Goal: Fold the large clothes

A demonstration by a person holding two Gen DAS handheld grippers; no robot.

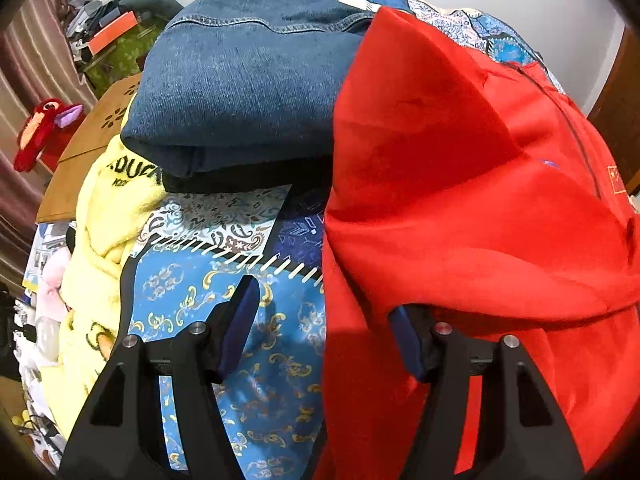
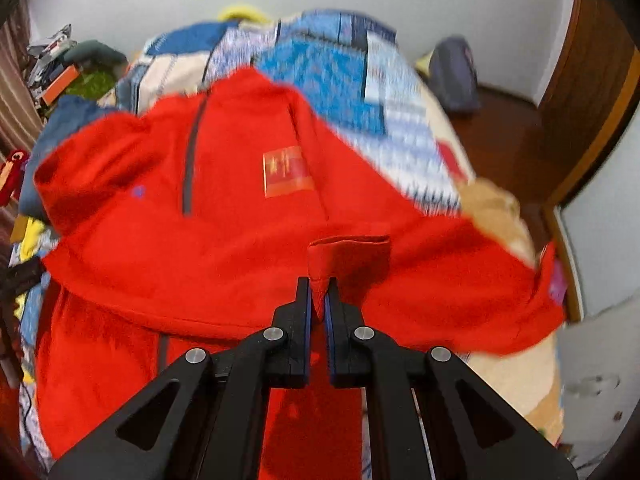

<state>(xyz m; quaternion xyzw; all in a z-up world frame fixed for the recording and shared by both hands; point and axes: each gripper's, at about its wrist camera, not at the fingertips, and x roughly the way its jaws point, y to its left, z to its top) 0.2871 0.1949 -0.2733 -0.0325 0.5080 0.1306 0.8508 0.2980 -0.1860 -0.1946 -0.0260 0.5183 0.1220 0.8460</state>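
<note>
A red fleece pullover [image 2: 224, 240] with a dark half zip and a chest patch lies spread on the bed. My right gripper [image 2: 319, 292] is shut on a fold of its red cuff [image 2: 348, 256], held above the garment. In the left wrist view the pullover [image 1: 460, 200] fills the right side. My left gripper [image 1: 324, 300] is open; its left finger [image 1: 240, 320] is over the blue bedspread, and its right finger [image 1: 404, 340] sits under a draped red fold.
Folded blue jeans [image 1: 248, 80] lie on the patterned bedspread [image 1: 256, 360] left of the pullover, with a yellow fleece garment [image 1: 104, 240] beside them. A red plush toy [image 1: 40, 132] and clutter sit at far left. A wooden door [image 2: 592, 80] stands right of the bed.
</note>
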